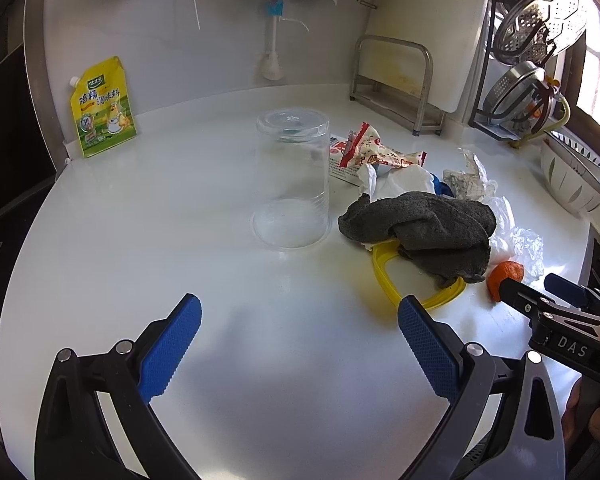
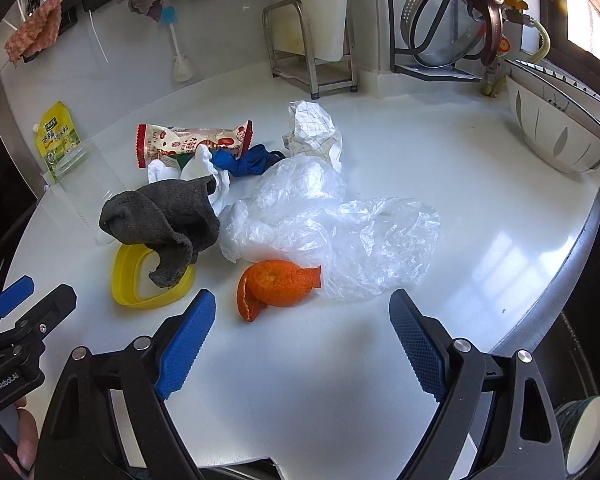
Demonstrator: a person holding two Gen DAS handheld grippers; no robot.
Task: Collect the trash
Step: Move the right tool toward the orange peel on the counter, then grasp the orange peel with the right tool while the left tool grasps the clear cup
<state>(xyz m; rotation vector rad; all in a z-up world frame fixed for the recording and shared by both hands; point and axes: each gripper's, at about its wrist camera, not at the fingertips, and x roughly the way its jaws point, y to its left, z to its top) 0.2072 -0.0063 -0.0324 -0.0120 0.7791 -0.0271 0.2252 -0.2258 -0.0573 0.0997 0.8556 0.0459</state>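
While both grippers hang empty over the white countertop, nearest trash: orange peel, dead ahead of right gripper, a touch left of its centreline, lying between the line of the two spread blue pads and just beyond their tips. Right jaws wide apart, nothing held. Left gripper likewise spread wide and empty, aimed at bare counter short of the upturned clear plastic cup — peel well off to its right, so right hand plainly nearer. Peel: curled dome, dimpled rind up, torn flap pointing right toward the crumpled clear plastic bag and seemingly touching its edge; long axis roughly crosswise to the fingers. Probably soft, springy, easy to pinch across the dome; risk of snagging the thin, slippery film alongside. Behind: limp grey knitted cloth draped over a yellow plastic ring-shaped lid; red-and-white snack wrapper; wadded white tissue; knotted blue scrap; crumpled checked paper. No bin in view — drop-off point cannot be told.
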